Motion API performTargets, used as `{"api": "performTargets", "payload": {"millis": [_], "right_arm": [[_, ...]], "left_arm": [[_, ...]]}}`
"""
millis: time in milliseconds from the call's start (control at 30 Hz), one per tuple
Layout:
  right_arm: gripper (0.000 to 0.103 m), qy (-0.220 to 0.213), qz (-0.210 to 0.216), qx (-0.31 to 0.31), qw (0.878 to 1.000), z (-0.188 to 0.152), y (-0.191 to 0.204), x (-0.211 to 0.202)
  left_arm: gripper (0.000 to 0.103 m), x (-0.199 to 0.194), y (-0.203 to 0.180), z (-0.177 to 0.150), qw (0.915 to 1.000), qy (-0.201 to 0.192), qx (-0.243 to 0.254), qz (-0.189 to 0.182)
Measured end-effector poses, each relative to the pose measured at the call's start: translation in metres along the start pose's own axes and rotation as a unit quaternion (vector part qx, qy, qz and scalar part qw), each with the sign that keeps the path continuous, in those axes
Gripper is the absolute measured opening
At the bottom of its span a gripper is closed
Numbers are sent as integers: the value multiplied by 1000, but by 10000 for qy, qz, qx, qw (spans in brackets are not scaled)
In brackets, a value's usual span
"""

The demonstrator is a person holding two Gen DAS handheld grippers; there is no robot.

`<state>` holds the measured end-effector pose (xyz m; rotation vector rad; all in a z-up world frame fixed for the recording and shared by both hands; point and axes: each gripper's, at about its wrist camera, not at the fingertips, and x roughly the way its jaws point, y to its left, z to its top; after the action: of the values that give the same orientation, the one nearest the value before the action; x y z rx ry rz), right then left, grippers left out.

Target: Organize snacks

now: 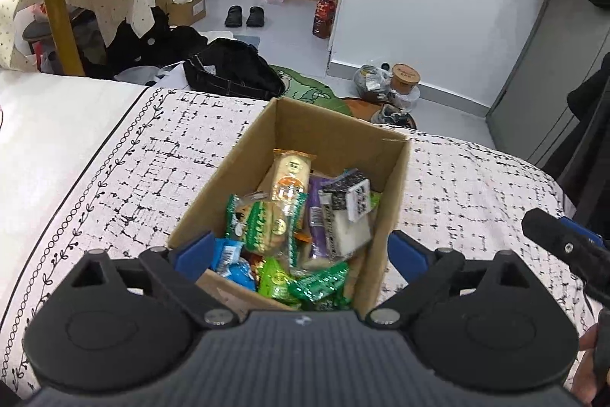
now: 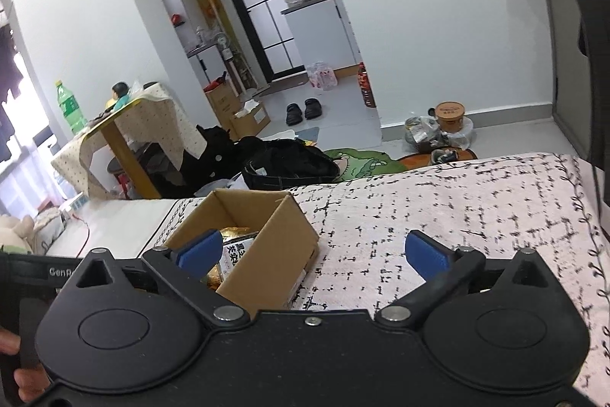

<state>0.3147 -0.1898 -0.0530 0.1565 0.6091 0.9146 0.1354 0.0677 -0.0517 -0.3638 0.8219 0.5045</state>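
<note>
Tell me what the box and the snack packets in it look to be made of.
Box: plain brown corrugated cardboard, matte, with raw cut edges and folded flaps. Snack packets: thin plastic film, probably; glossy, crinkled, with crimped ends, some see-through. One gold packet looks foil-like.

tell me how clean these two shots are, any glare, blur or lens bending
Left wrist view: even indoor light, snack packets in the cardboard box read sharply, fisheye curves the bedspread edge. Right wrist view: window at far left blows out white, walls bow strongly, box stays sharp.
</note>
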Motion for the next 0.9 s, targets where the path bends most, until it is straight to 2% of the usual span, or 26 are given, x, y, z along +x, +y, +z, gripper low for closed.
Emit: {"api": "performTargets", "payload": {"millis": [167, 667, 900], "right_arm": [[103, 33, -113, 60, 9999, 0, -2, -18], [103, -110, -404, -137, 9990, -1, 11, -78], [103, -128, -499, -199, 9985, -2, 24, -97]], "left_arm": [[103, -15, -9, -4, 9997, -52, 134, -218], [103, -67, -12, -8, 9964, -294, 418, -682], [103, -90, 0, -10, 9944, -483, 440, -836]]}}
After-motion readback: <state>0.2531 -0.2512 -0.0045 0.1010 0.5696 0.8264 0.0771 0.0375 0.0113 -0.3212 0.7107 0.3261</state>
